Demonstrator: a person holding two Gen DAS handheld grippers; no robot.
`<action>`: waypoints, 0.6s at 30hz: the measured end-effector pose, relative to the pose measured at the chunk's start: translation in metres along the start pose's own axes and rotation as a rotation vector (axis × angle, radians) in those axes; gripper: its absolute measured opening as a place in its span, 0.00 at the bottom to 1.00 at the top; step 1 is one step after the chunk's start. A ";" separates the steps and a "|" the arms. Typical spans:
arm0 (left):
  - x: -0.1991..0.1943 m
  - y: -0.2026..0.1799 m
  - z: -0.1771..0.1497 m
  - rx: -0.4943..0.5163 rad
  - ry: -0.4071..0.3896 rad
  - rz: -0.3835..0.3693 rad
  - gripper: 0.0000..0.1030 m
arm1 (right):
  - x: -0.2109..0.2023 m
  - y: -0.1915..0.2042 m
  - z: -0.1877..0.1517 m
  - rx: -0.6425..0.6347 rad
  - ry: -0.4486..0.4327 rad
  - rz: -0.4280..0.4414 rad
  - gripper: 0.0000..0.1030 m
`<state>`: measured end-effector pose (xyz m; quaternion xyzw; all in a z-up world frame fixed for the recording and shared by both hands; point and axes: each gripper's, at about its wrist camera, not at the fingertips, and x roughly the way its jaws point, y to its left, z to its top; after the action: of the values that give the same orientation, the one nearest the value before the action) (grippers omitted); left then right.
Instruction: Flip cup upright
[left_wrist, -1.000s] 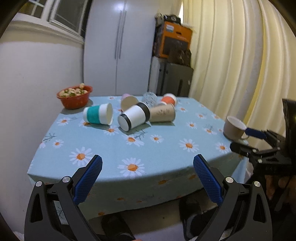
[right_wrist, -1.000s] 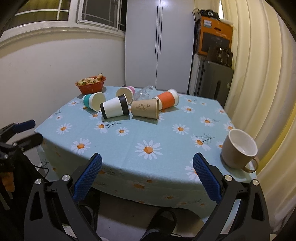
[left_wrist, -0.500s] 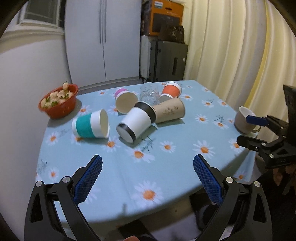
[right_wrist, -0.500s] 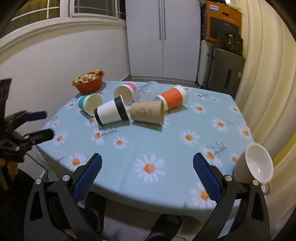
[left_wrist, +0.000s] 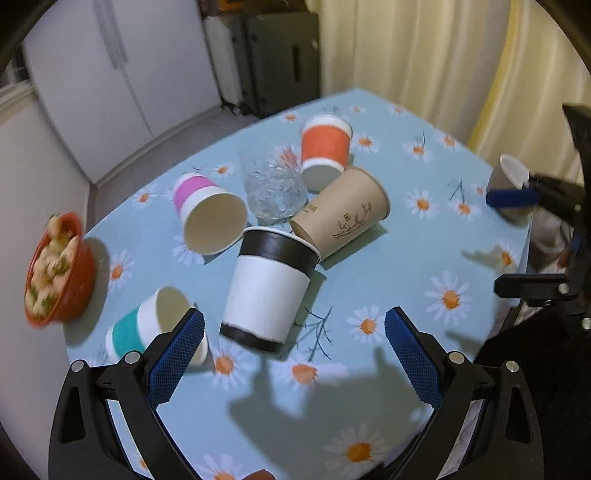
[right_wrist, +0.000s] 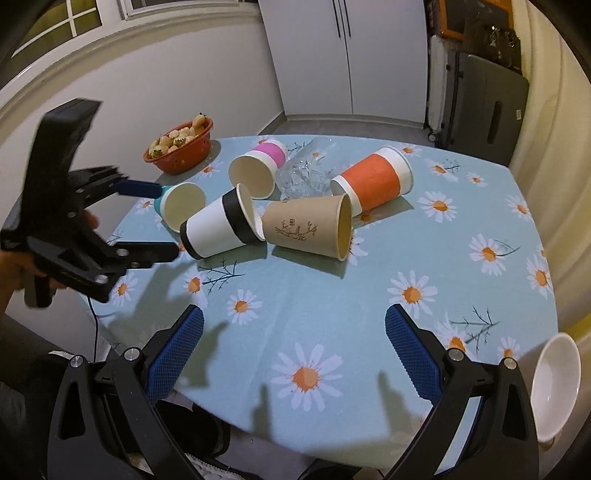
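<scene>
Left gripper (left_wrist: 293, 341) spread wide and empty, hovering just short of the white paper cup with black bands (left_wrist: 267, 286), which lies on its side near the middle of the daisy-print blue tablecloth (left_wrist: 406, 266), mouth pointing away. Right gripper (right_wrist: 293, 341) equally wide, holding nothing, well back over the near edge.

Judged best to take the white cup first. Worth straddling the white mid-section across its width, closing gently so the thin paper wall does not buckle. Rim touching the brown kraft paper cup (left_wrist: 341, 212) and close to the pink-banded paper cup (left_wrist: 210, 218); better to lift clear before tipping. Teal-banded paper cup (left_wrist: 147, 326) just left of the near finger; avoid nudging it.
</scene>
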<state>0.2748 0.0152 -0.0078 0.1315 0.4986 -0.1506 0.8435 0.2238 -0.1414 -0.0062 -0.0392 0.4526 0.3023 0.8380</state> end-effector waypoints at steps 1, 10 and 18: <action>0.005 0.001 0.003 0.012 0.018 -0.003 0.93 | 0.003 -0.003 0.002 -0.001 0.009 0.009 0.95; 0.050 0.011 0.021 0.112 0.174 0.001 0.81 | 0.024 -0.015 0.009 0.013 0.050 0.084 0.95; 0.073 0.015 0.022 0.152 0.260 0.007 0.75 | 0.026 -0.022 0.006 0.024 0.054 0.101 0.95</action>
<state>0.3316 0.0114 -0.0612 0.2150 0.5902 -0.1664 0.7601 0.2500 -0.1450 -0.0274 -0.0145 0.4800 0.3378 0.8095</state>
